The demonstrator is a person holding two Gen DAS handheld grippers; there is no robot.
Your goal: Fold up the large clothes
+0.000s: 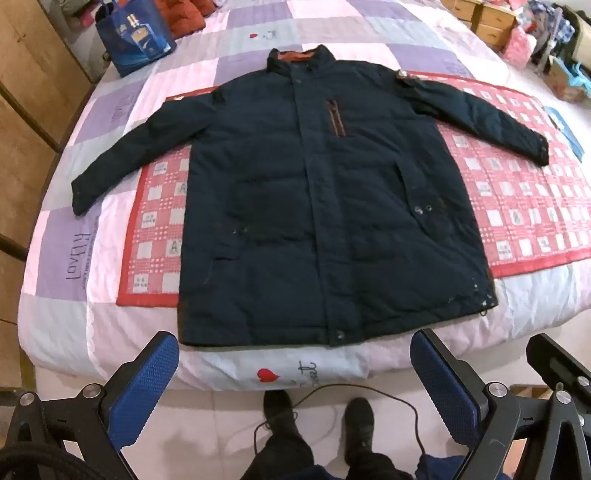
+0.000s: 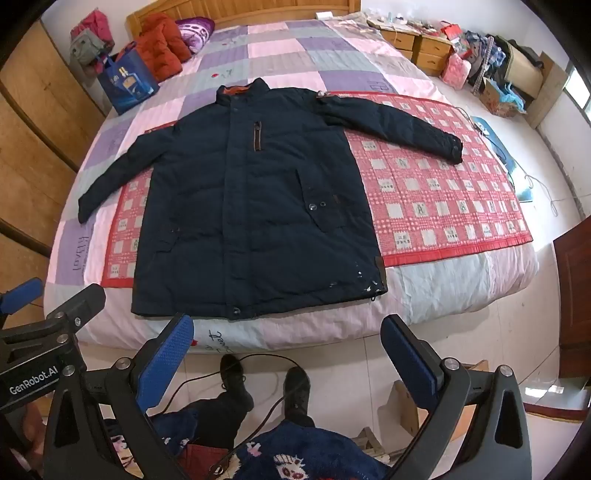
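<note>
On the quilted patchwork bed, a padded navy jacket is spread flat; both the left gripper and the right gripper are held wide, empty. A wooden headboard is shown only rightward.

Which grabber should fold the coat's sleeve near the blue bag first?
Probably the left gripper. It hangs open at the dark navy padded coat's hem, on that sleeve's side. The right gripper, also open, sits further from the blue shopping bag.
</note>
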